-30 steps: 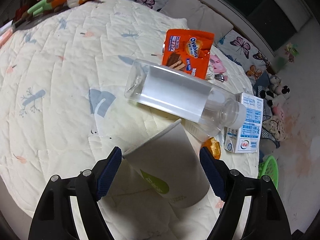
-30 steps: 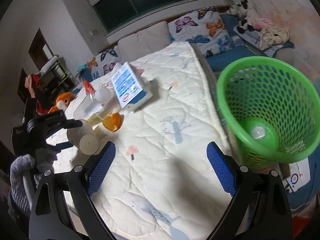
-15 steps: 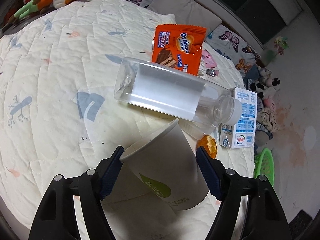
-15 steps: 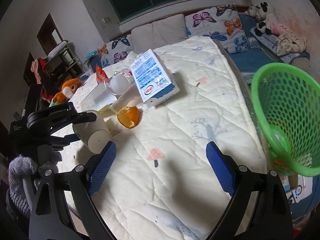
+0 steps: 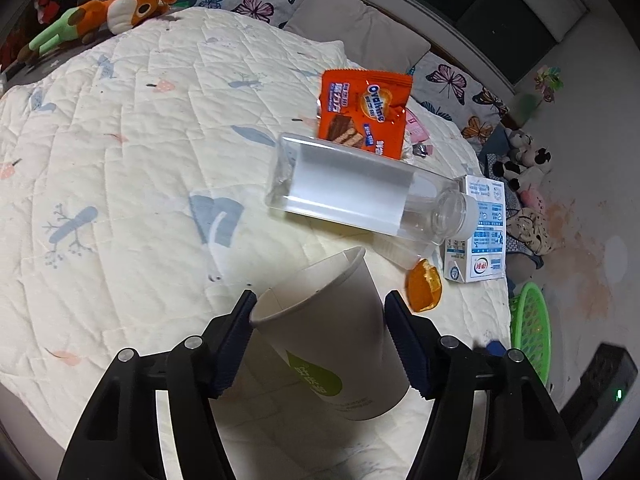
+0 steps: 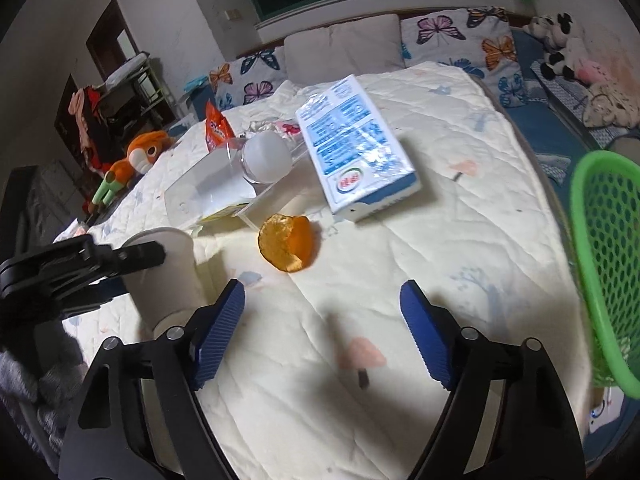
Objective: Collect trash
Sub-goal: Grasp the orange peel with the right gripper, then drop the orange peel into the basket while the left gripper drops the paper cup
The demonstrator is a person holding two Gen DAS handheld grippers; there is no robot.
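My left gripper [image 5: 318,322] is shut on a white paper cup [image 5: 336,332] with a green logo, held tilted just above the quilt. The cup also shows in the right wrist view [image 6: 168,276]. Beyond it lie a clear plastic bottle [image 5: 360,192], an orange Ovaltine wrapper [image 5: 362,110], an orange peel [image 5: 424,290] and a blue-white milk carton [image 5: 478,230]. My right gripper [image 6: 322,328] is open and empty above the quilt, short of the peel [image 6: 286,248] and the carton [image 6: 352,148]. The green mesh trash basket [image 6: 604,248] stands at the right.
The trash lies on a cream quilted bed [image 5: 120,160]. An orange plush toy [image 5: 120,4] lies at the bed's far left. Butterfly pillows [image 6: 460,36] and stuffed animals [image 6: 556,48] line the back and right. A dark device [image 5: 600,384] sits on the floor.
My left gripper has closed on the paper cup and lifted it slightly. My right gripper has swung left, away from the green basket, toward the peel and carton.
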